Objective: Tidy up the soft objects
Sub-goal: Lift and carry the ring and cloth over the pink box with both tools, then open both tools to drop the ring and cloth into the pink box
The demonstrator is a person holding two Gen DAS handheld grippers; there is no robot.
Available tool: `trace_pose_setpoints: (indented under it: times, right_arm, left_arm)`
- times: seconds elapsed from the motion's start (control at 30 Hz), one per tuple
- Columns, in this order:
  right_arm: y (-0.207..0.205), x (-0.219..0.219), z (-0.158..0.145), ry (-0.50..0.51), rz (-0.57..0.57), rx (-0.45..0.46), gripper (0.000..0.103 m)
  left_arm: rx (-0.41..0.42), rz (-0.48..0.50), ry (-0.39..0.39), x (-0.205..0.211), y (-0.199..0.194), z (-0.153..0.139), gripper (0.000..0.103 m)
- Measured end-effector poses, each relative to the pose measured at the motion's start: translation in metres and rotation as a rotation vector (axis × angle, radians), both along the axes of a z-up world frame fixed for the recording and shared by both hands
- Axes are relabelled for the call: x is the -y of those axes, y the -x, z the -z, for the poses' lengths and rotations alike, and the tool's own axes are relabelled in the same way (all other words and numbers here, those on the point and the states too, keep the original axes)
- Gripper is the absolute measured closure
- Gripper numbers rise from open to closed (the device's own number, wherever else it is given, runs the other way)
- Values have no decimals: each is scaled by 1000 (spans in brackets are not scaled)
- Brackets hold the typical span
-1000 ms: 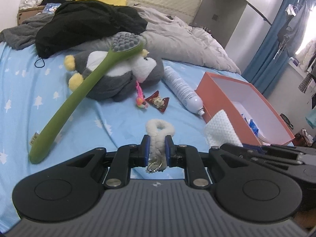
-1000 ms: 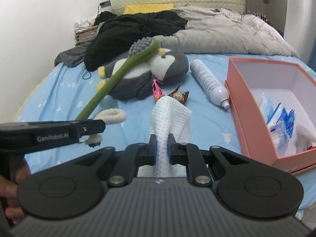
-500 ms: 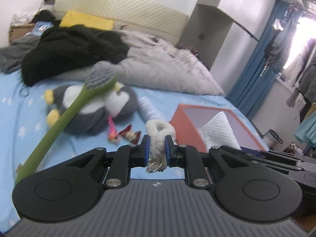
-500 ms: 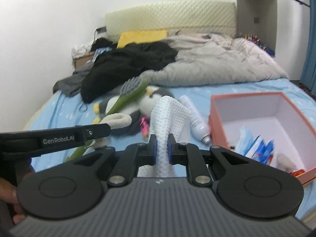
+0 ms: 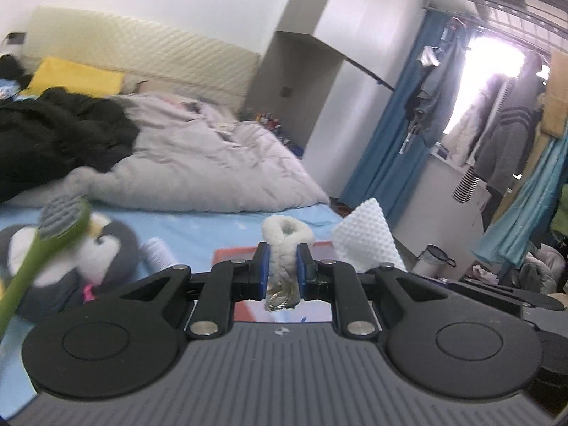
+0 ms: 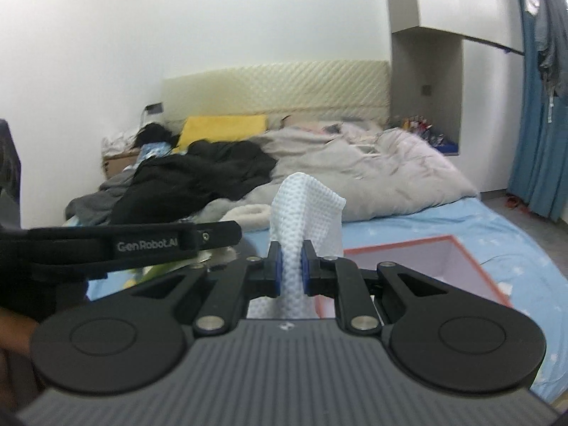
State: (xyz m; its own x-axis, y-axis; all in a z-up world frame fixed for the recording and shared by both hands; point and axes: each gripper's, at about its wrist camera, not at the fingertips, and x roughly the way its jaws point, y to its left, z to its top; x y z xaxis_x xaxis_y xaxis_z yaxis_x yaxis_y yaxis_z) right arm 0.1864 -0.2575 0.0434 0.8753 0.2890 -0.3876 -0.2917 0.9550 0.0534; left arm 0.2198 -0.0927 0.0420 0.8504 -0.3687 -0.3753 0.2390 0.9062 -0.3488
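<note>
My left gripper [image 5: 281, 269] is shut on a fluffy white loop [image 5: 287, 236] with a small metal charm hanging under it, held up above the bed. My right gripper [image 6: 291, 269] is shut on a white waffle-textured cloth [image 6: 305, 209], which also shows at the right of the left wrist view as the cloth [image 5: 365, 239]. The orange box [image 6: 458, 266] lies open on the blue sheet just beyond and below both grippers; its rim [image 5: 230, 252] peeks out behind the left fingers. The left gripper's arm [image 6: 135, 245] crosses the right wrist view at the left.
A grey penguin plush [image 5: 88, 259] with a green long-handled brush [image 5: 42, 252] across it lies at the left, a white spray bottle [image 5: 158, 252] beside it. Black clothes [image 6: 198, 177] and a grey duvet [image 6: 372, 174] cover the far bed. Blue curtains [image 5: 387, 149] and hanging clothes stand right.
Both grippers have risen and tilted up with their loads, so the bed dropped low in both views and the wall and room came in. The orange box now sits right under them.
</note>
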Motion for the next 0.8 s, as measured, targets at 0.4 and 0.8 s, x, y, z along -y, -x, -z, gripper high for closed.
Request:
trace_pose_setpoints:
  times: [0.4,0.8]
  right_arm:
    - [-47,79,24,-38,160,-118,88]
    - [-92,125,98,-121,240,-422,87]
  left_arm:
    - [-124,173,-80,86,-99,27,84]
    - [-339,284,-144,133,-155,95,84]
